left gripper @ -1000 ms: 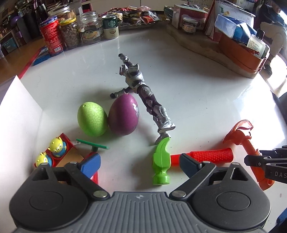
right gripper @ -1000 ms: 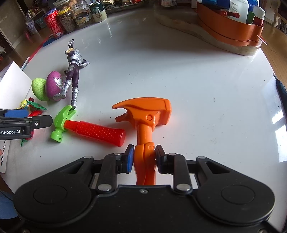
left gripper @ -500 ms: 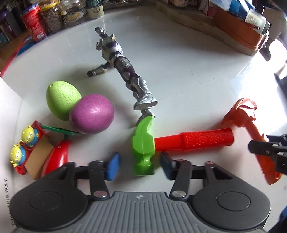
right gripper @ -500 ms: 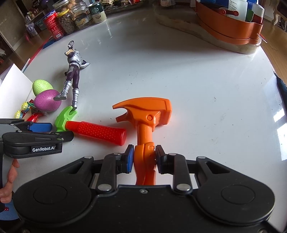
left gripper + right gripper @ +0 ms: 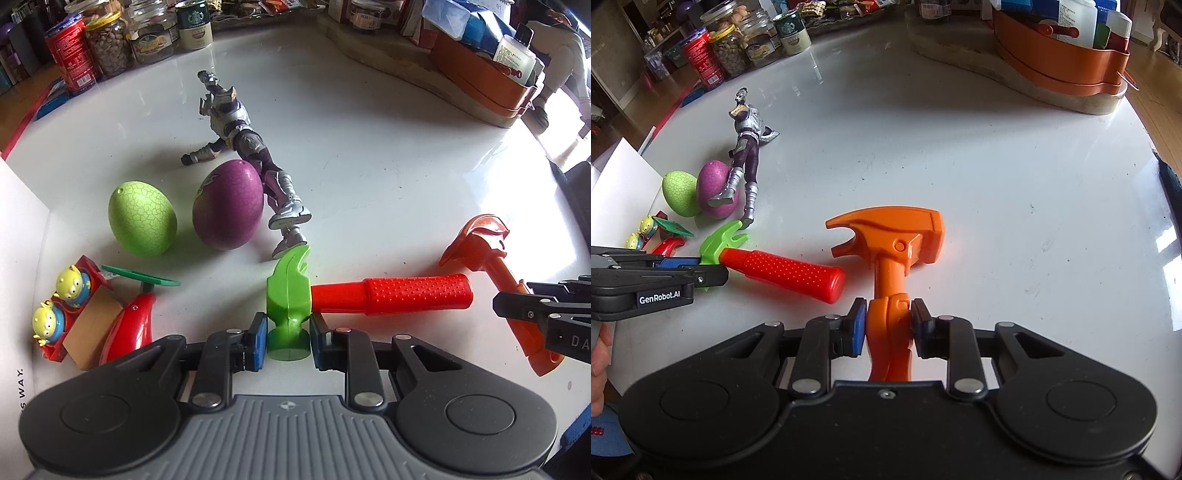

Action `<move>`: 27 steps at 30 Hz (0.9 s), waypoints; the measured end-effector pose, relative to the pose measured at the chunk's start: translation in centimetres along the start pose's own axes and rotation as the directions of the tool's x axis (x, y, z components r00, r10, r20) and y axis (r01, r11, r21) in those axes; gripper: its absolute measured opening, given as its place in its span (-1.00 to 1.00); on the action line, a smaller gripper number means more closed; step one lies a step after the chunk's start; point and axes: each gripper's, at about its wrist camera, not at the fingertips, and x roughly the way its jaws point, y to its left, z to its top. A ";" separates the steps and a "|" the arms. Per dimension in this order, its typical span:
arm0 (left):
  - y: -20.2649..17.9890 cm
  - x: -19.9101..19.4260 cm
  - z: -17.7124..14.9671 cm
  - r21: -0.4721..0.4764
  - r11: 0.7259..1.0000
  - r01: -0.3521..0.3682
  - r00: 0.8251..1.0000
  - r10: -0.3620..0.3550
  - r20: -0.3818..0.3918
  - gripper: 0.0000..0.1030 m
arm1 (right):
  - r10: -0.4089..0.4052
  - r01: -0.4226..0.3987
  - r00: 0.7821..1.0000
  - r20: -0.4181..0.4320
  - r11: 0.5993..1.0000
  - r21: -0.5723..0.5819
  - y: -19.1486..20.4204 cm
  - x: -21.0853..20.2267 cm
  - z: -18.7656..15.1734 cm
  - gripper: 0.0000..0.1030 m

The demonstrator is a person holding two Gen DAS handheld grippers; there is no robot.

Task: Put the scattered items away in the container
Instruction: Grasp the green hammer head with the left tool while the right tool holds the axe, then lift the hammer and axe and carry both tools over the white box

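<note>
A toy hammer [image 5: 391, 295] with a green head and a red handle lies on the white table [image 5: 369, 147]. My left gripper [image 5: 288, 341] has its blue pads on the neck of the green head, and its jaws are closing on it. An orange toy hammer [image 5: 897, 236] lies to the right, with my right gripper [image 5: 888, 328] shut on its handle. The left gripper [image 5: 713, 275] also shows at the left edge of the right wrist view. A green egg [image 5: 142, 223], a purple egg [image 5: 228, 205] and a silver action figure [image 5: 240, 125] lie beyond.
Two alien figures [image 5: 70, 291] and a red toy [image 5: 129, 328] sit beside a white box wall [image 5: 18, 240] at the left. Jars and cans [image 5: 110, 44] line the back left. An orange tray [image 5: 480, 81] of bottles stands on a wooden board at the back right.
My left gripper went from wide open to closed around the green hammer head, shifting slightly toward it. My right gripper stayed still, holding the orange hammer.
</note>
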 end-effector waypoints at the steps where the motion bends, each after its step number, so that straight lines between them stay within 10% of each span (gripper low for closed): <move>1: 0.1 -0.3 0.0 0.001 1.000 0.001 1.000 -0.001 0.004 -0.53 | 0.000 0.000 1.000 -0.009 1.000 -0.003 0.0 0.1 0.0 -0.47; 27: 3.4 -7.0 -3.4 -0.042 0.999 0.013 0.997 -0.010 0.072 -0.53 | 0.032 -0.037 0.997 0.064 0.997 0.072 -0.3 -2.4 -0.2 -0.48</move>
